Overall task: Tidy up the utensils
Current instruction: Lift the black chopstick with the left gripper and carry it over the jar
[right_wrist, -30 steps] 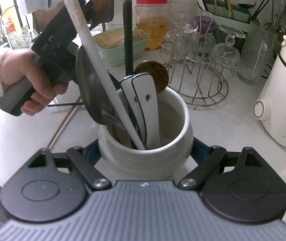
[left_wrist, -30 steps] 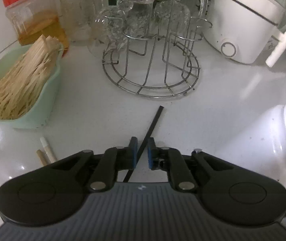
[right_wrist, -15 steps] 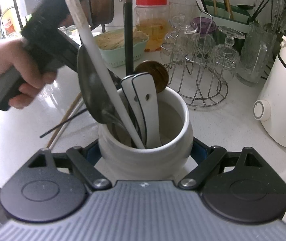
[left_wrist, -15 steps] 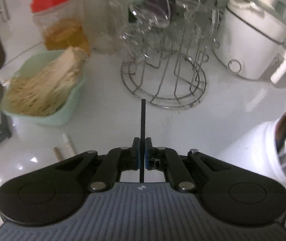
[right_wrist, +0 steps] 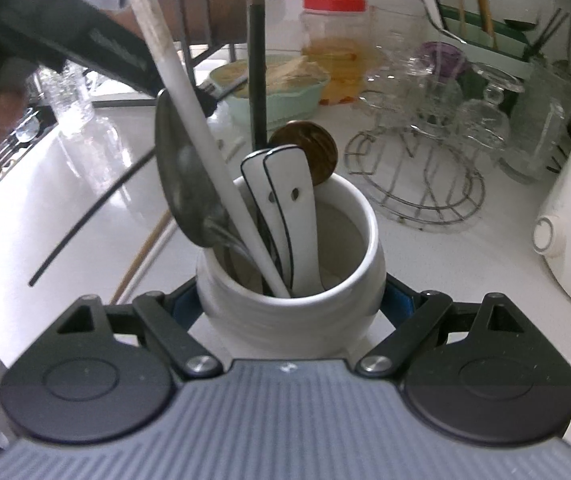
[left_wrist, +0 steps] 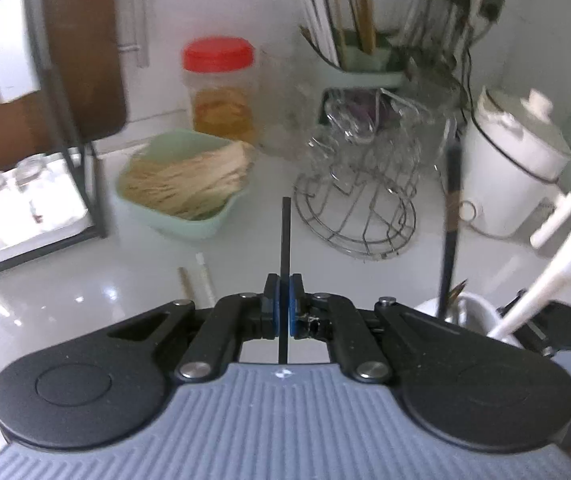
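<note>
My left gripper [left_wrist: 284, 300] is shut on a thin black chopstick [left_wrist: 285, 240] and holds it lifted above the white counter; in the right wrist view the chopstick [right_wrist: 93, 212] slants down to the left, left of the holder. My right gripper [right_wrist: 291, 300] is shut on a white ceramic utensil holder [right_wrist: 337, 280], which also shows in the left wrist view [left_wrist: 469, 312]. The holder contains white spoons [right_wrist: 289, 208], a metal spoon [right_wrist: 185, 188], a long white handle [right_wrist: 181, 92], a dark handle and a brown wooden spoon [right_wrist: 309, 152].
Two more chopsticks [left_wrist: 197, 280] lie on the counter. A green bowl of toothpicks [left_wrist: 189, 188], a red-lidded jar [left_wrist: 221, 92], a wire rack of glasses [left_wrist: 365, 200] and a white rice cooker [left_wrist: 513, 176] stand behind. A black metal shelf [left_wrist: 65, 132] stands left.
My left gripper has closed on the black chopstick, lifted it off the counter and moved up and toward the holder. My right gripper has kept its hold on the holder.
</note>
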`<state>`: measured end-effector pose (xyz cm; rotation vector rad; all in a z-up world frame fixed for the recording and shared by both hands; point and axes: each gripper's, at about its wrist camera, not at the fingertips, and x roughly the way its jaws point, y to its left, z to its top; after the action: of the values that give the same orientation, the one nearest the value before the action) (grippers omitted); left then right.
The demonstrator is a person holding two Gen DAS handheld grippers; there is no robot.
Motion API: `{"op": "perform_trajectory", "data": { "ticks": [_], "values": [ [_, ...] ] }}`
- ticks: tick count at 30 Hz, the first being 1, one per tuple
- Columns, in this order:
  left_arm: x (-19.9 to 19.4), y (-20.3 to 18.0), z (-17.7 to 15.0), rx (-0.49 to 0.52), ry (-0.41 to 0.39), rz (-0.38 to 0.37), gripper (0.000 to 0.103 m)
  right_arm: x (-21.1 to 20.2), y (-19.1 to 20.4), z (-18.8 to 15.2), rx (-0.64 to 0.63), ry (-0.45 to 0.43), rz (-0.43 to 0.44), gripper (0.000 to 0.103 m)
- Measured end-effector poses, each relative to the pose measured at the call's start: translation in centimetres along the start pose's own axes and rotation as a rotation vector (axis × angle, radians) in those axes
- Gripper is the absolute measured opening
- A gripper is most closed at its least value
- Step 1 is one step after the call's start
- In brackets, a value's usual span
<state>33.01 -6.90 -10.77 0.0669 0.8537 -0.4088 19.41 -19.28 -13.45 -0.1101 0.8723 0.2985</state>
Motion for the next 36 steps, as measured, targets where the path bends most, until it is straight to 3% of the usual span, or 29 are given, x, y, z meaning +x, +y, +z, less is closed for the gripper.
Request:
{"op": "perform_trajectory", "data": {
  "ticks": [11,20,28,36],
  "values": [
    [-6.6,2.8,-0.2,-0.092,-0.107,0.043,0.005,0.8,3.1,0.8,-0.012,0.008,0.010,0.091],
    [-9.7,5.0,-2.0,-0.154,-0.153,-0.026,0.005,1.8,5.4,1.7,0.026,0.034,-0.027,0.091],
    [-11.4,6.1,-2.0,-0.105,-0.205,-0.033,0.005,1.7,6.8,1.3,0.062,0.017,-0.070,0.091],
    [-12.9,6.4,0.7,-0.031,-0.234,-0.065,0.005,1.7,7.3,1.1,0.107,-0.007,-0.102,0.091]
  ]
}}
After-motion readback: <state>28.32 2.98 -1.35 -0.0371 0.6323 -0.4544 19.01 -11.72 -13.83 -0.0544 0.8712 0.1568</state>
